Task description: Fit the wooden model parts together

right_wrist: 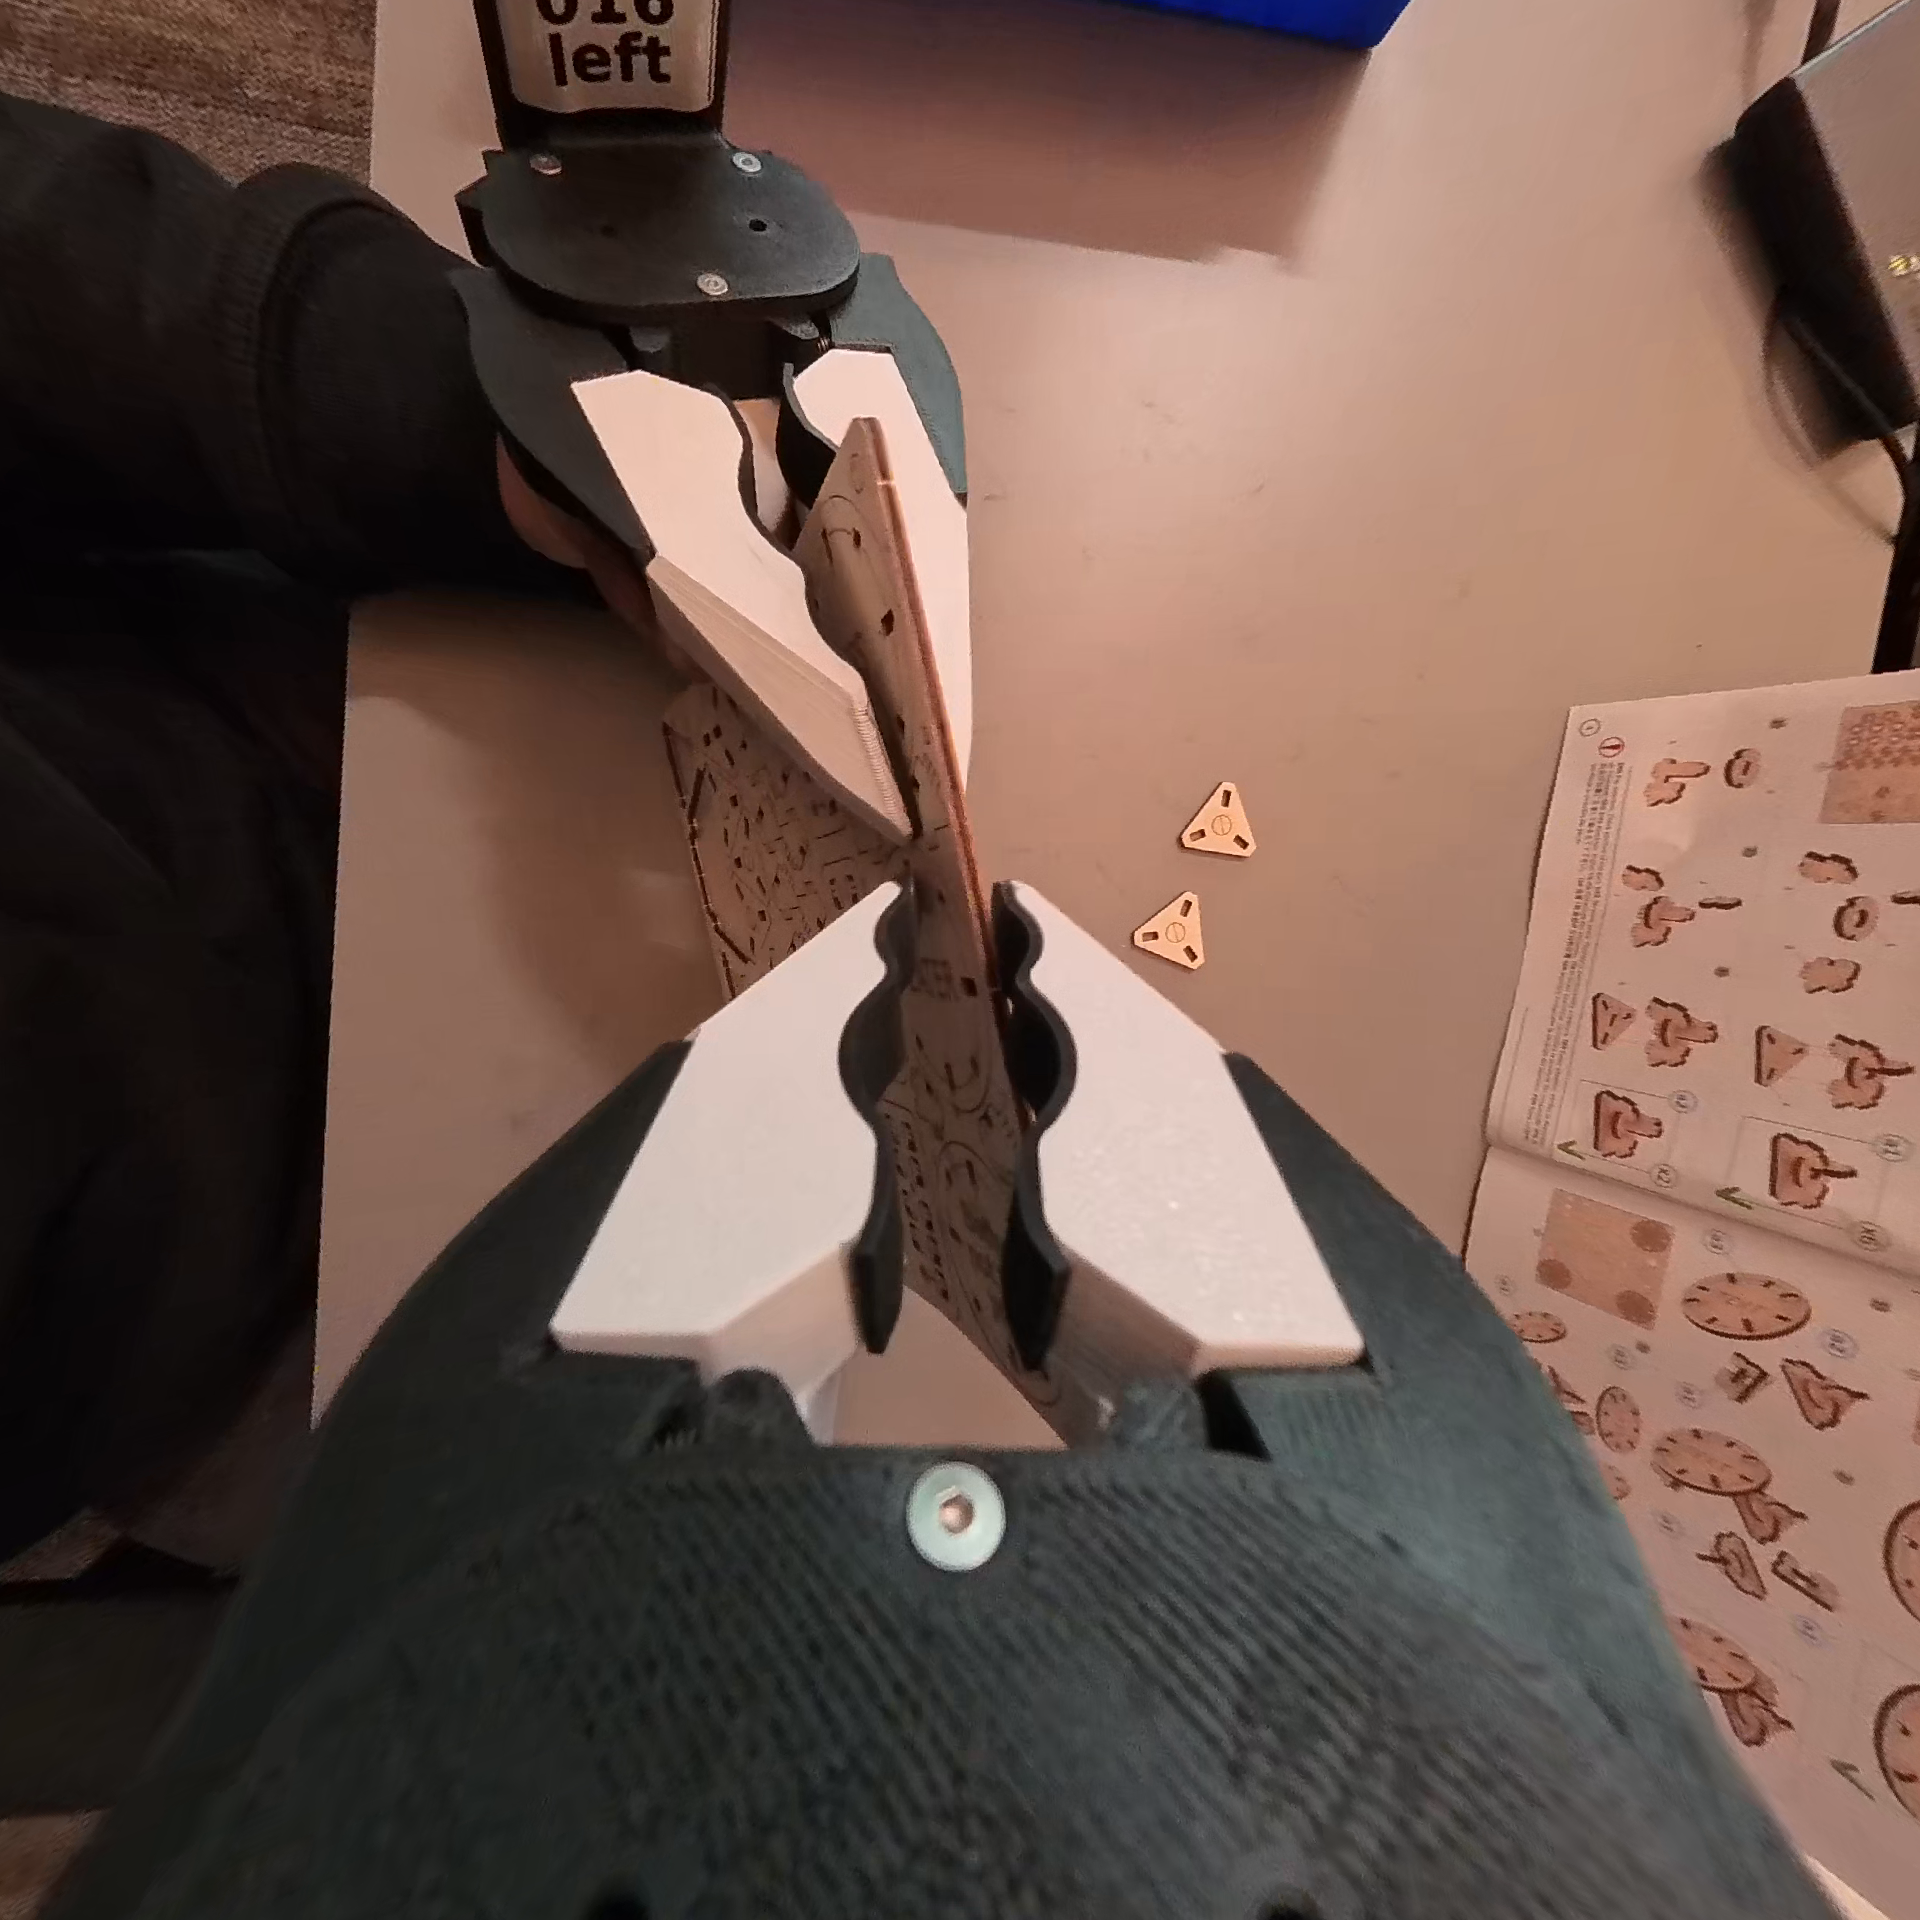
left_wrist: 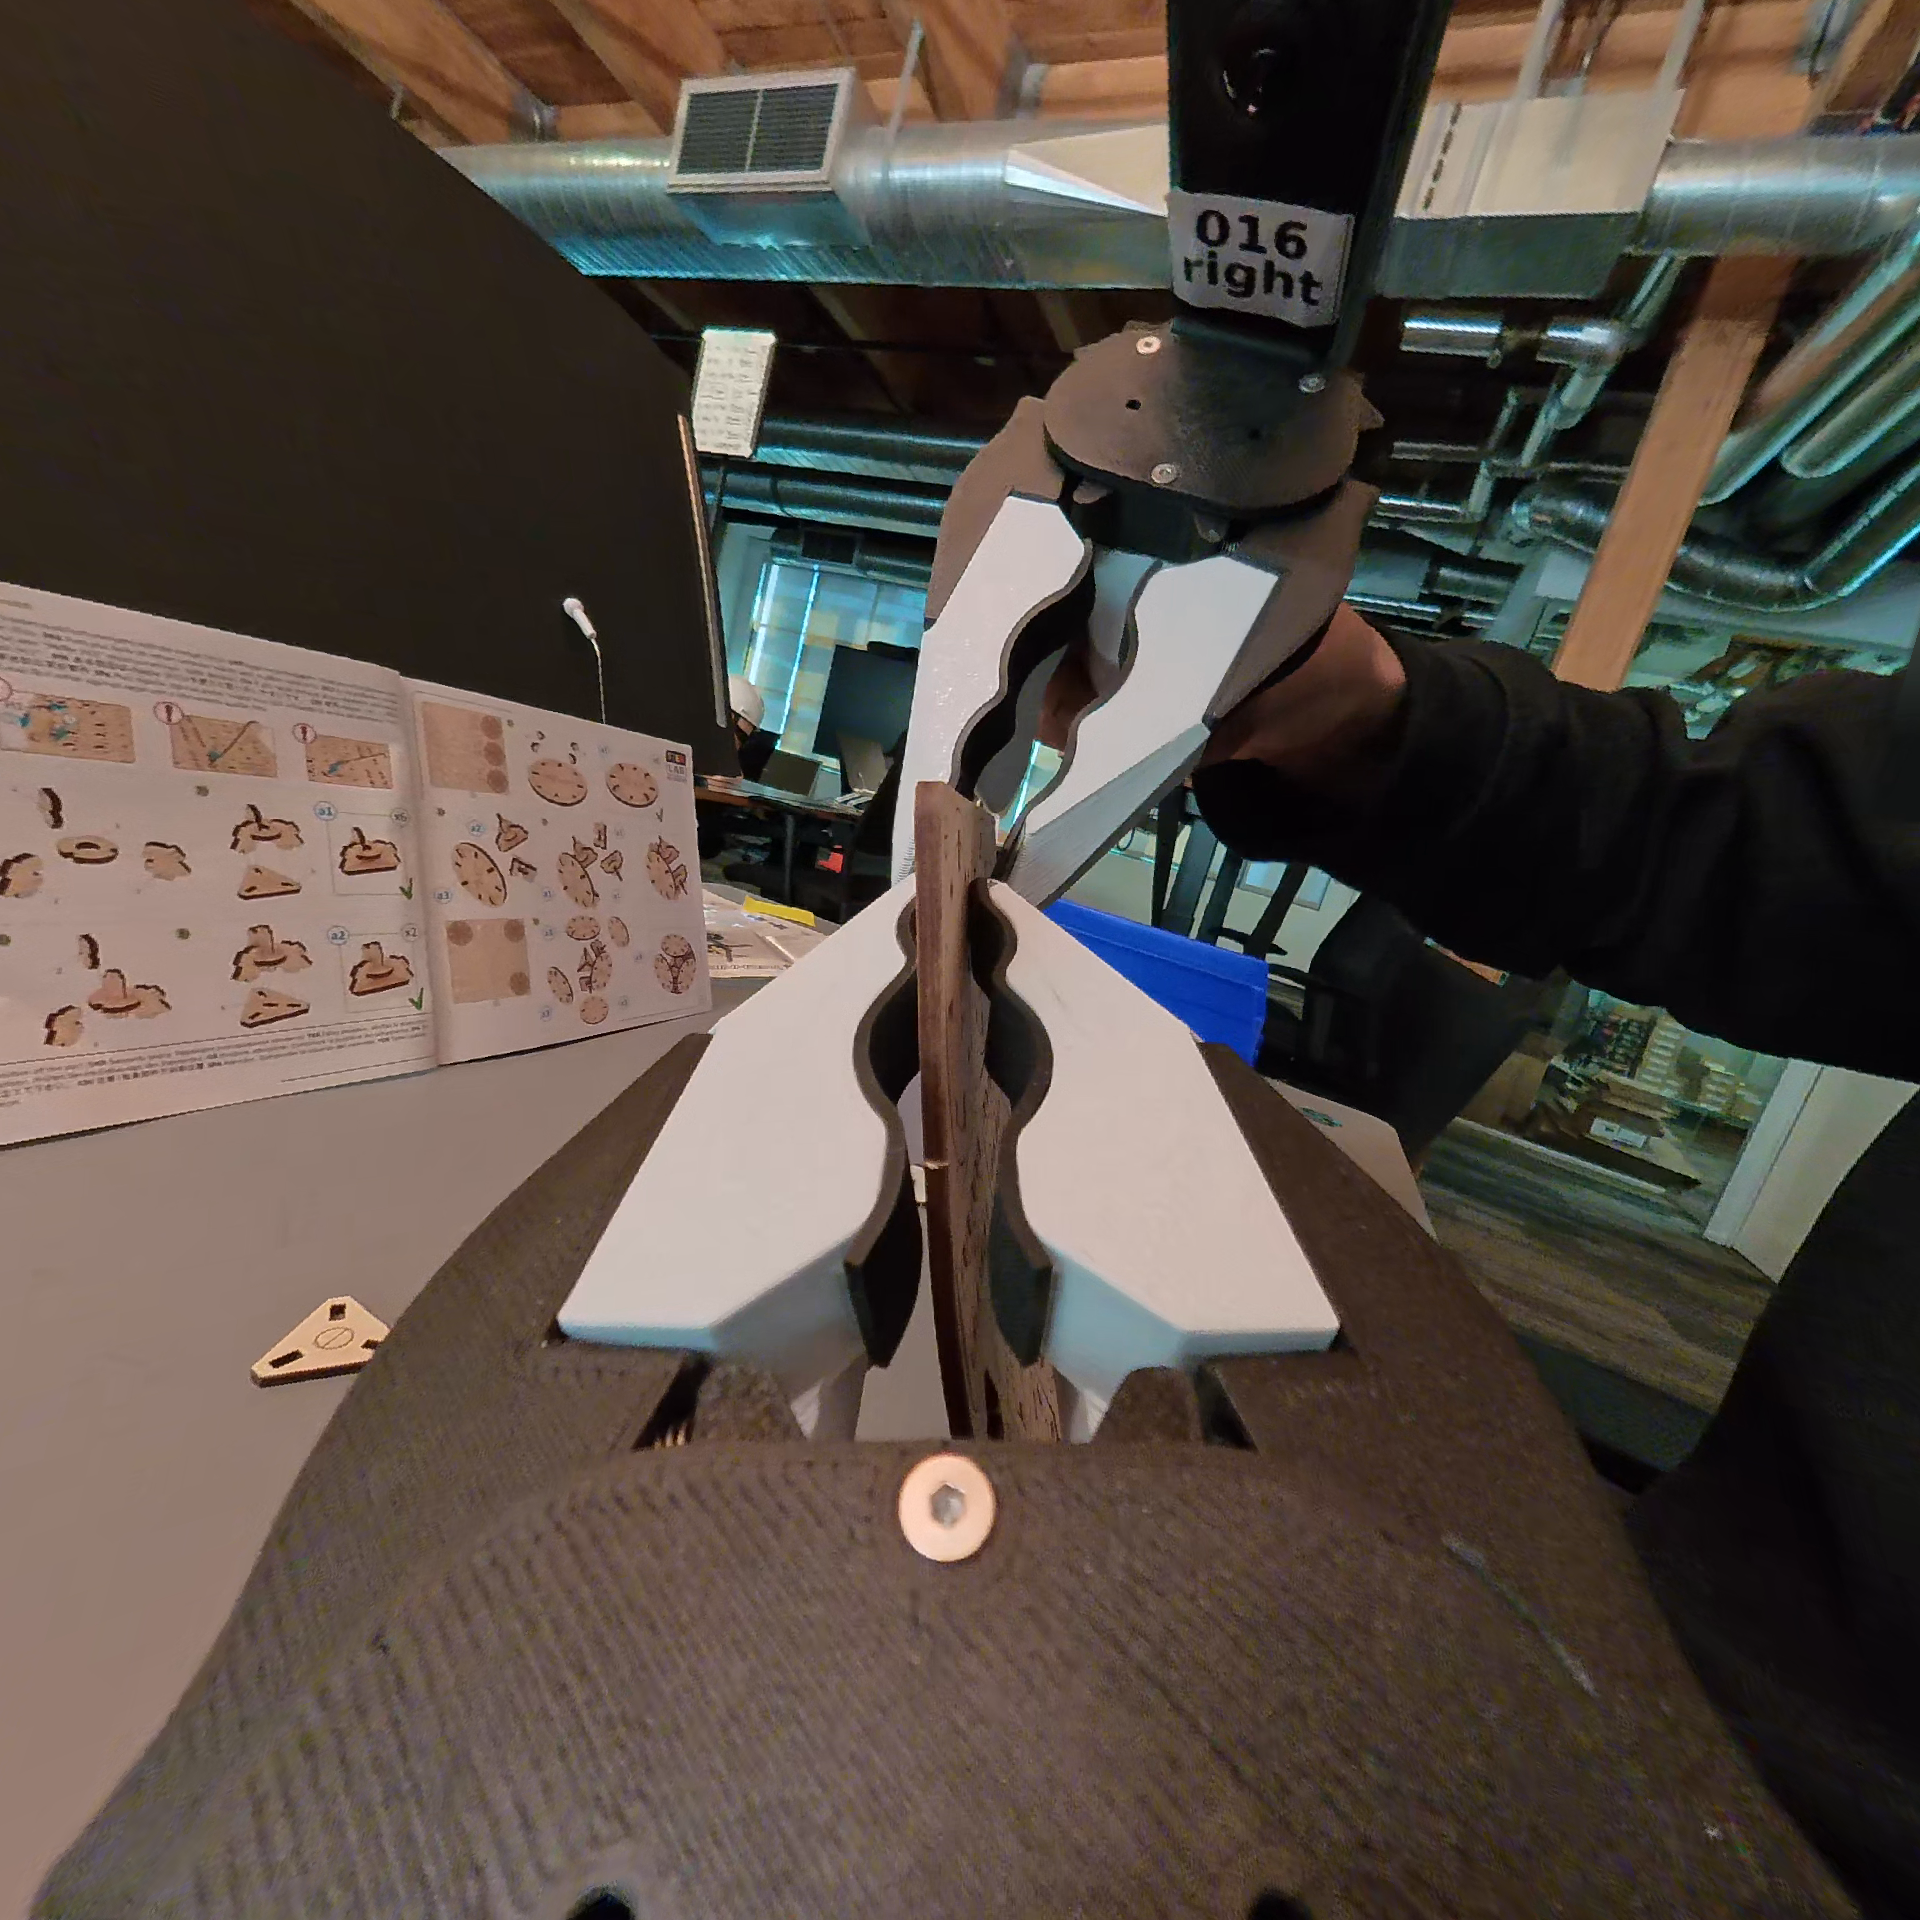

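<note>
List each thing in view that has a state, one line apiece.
Left gripper: shut on the wooden sheet.
Right gripper: narrow gap in jaws, sheet between them; grip unclear.
Wooden sheet: on edge, off the table.
Instruction booklet: open.
Two triangular wooden pieces: lying flat, apart.
</note>
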### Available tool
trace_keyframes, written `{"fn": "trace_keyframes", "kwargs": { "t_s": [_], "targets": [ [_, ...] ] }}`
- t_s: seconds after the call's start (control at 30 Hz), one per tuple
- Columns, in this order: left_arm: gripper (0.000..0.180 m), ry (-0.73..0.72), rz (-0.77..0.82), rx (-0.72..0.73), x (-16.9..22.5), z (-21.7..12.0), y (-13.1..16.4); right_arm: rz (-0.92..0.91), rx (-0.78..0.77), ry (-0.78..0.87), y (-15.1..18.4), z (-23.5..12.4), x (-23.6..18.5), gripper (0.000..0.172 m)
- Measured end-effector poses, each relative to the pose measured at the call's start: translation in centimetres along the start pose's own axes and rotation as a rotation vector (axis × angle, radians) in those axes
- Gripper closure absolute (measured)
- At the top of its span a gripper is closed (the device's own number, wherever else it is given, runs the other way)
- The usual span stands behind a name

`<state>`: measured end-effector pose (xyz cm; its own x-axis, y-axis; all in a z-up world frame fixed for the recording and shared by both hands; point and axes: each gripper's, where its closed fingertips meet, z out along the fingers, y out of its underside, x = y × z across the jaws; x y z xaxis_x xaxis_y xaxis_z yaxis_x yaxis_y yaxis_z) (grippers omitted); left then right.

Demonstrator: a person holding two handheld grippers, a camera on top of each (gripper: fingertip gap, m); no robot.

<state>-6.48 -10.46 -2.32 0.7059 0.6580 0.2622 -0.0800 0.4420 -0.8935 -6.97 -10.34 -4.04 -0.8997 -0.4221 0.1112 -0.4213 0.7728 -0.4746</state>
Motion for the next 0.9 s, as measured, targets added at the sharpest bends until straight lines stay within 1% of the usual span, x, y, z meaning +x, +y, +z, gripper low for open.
{"fn": "trace_keyframes", "kwargs": {
  "t_s": [0.27, 0.43, 0.53, 0.6, 0.7, 0.77, 0.8, 0.87, 0.9],
  "targets": [
    [0.178, -0.008, -0.002, -0.004, -0.1, 0.0, 0.0, -0.041, 0.012, 0.056, 0.0, 0.0, 0.2, 0.156],
    [0.178, -0.016, -0.034, -0.019, -0.5, 0.0, 0.2, -0.093, 0.102, 0.095, -0.3, 0.2, 0.6, 0.150],
    [0.178, -0.017, -0.046, -0.024, -0.7, 0.0, 0.3, -0.133, 0.118, 0.146, -0.2, 0.4, 0.8, 0.144],
    [0.178, -0.023, -0.062, -0.021, -0.9, 0.0, 0.2, -0.143, 0.116, 0.212, -0.1, 0.2, 1.2, 0.137],
    [0.178, -0.068, -0.083, -0.018, -1.8, -0.2, 0.3, -0.171, 0.139, 0.378, 0.1, -0.8, 2.7, 0.124],
    [0.178, -0.113, -0.113, -0.026, -2.7, -0.3, 0.5, -0.184, 0.187, 0.454, 0.2, -1.3, 2.8, 0.128],
    [0.177, -0.144, -0.136, -0.036, -3.3, -0.5, 0.8, -0.179, 0.212, 0.465, 0.4, -1.2, 2.5, 0.135],
    [0.177, -0.196, -0.189, -0.051, -4.4, -0.8, 1.3, -0.141, 0.252, 0.464, 0.9, -0.1, 1.5, 0.144],
    [0.177, -0.209, -0.213, -0.053, -4.8, -0.9, 1.4, -0.119, 0.269, 0.462, 1.2, 0.6, 1.1, 0.152]
  ]
}}
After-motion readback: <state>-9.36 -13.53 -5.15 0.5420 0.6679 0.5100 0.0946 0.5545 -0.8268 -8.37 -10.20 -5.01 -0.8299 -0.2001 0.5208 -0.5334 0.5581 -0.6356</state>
